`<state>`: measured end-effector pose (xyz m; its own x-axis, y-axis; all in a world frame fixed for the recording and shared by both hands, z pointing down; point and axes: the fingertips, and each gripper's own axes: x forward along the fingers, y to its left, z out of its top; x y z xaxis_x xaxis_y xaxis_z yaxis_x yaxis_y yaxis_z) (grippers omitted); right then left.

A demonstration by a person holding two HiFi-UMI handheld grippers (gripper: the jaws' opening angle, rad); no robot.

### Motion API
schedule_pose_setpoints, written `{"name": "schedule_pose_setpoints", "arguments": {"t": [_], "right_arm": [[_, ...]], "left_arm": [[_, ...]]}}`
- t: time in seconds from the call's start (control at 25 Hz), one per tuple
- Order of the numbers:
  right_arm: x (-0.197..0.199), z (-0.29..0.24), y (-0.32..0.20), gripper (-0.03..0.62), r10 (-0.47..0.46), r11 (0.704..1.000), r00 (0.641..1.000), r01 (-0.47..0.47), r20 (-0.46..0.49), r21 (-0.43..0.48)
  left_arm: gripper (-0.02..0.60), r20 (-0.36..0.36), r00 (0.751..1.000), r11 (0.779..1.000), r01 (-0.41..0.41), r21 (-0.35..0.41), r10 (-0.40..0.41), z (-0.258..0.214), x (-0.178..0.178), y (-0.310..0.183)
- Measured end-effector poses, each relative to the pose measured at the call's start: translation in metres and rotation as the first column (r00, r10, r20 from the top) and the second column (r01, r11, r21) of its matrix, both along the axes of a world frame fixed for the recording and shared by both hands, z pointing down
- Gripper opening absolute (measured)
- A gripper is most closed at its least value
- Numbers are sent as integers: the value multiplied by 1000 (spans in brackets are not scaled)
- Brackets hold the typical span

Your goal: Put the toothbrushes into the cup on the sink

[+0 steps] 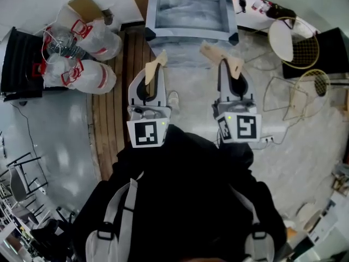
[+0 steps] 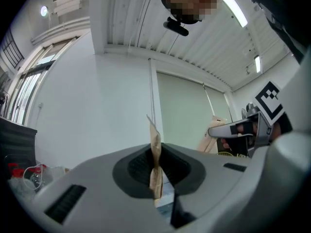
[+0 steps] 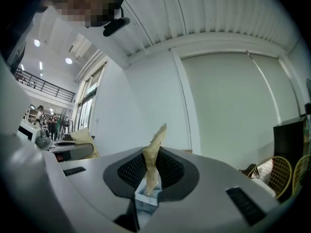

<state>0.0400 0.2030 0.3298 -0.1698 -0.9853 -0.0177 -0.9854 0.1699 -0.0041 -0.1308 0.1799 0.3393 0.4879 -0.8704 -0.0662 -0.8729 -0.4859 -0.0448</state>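
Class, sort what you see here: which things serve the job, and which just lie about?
Job: left gripper, right gripper, sink. No toothbrushes or cup in view.
Lying about: plastic bags, rackets, cardboard box.

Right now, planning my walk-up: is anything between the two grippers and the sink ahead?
Nothing visible does. Only open floor lies between the left gripper, the right gripper and the sink.

Big industrial hall, studio-like: high white ribbed ceiling (image 2: 146, 23); long strip lights (image 2: 234, 8); black mezzanine railing (image 3: 41, 84); bare white partition wall (image 2: 97, 115); stuffed clear plastic sacks (image 1: 90, 76) on grey floor (image 1: 60, 146).
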Motion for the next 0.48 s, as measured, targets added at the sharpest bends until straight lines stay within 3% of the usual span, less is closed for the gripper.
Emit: {"name": "schedule_pose_setpoints", "arguments": {"t": [0.24,0.48], "right_arm": [[5,-15,-91,44,68,998,998,-68,-6,3],[5,-15,-141,44,102,995,995,-102,-20,-14]], "left_arm": [[27,-10,998,998,-62,12,63,-14,1,-100],[28,-24,996,997,-82,-3,81,-14,0,-158]]}}
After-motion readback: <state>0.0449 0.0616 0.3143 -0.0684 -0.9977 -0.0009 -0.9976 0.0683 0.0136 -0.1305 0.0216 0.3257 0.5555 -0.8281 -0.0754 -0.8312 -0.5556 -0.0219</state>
